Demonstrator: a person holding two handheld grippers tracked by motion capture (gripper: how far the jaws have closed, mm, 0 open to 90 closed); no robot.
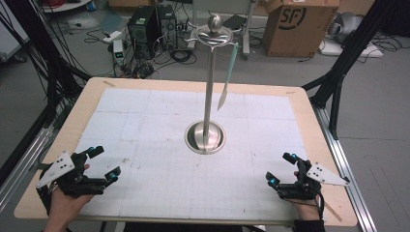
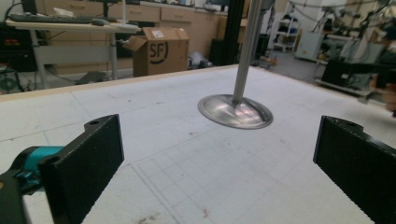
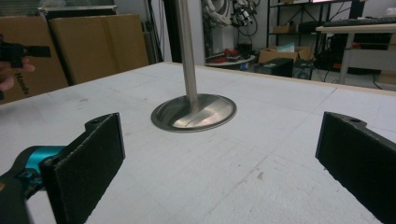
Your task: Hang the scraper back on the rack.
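A steel stand [image 1: 209, 82] with a round dished base [image 1: 205, 137] rises from the middle of the white gridded mat [image 1: 159, 145]. A pale green-handled knife-like utensil [image 1: 227, 79] hangs from a hook at the stand's top ring [image 1: 214, 35]. My left gripper [image 1: 104, 164] rests open near the table's front left corner, empty. My right gripper [image 1: 282, 169] sits open at the front right, also empty. In the left gripper view the stand's base [image 2: 235, 111] lies ahead between the jaws. The right gripper view shows the same base [image 3: 194, 112] ahead.
The wooden table edge [image 1: 319, 121] frames the mat. On the floor behind stand a cardboard box [image 1: 300, 26], computer towers [image 1: 145, 26] and tangled cables. Black frame legs [image 1: 338, 82] rise on the right, and another set on the left.
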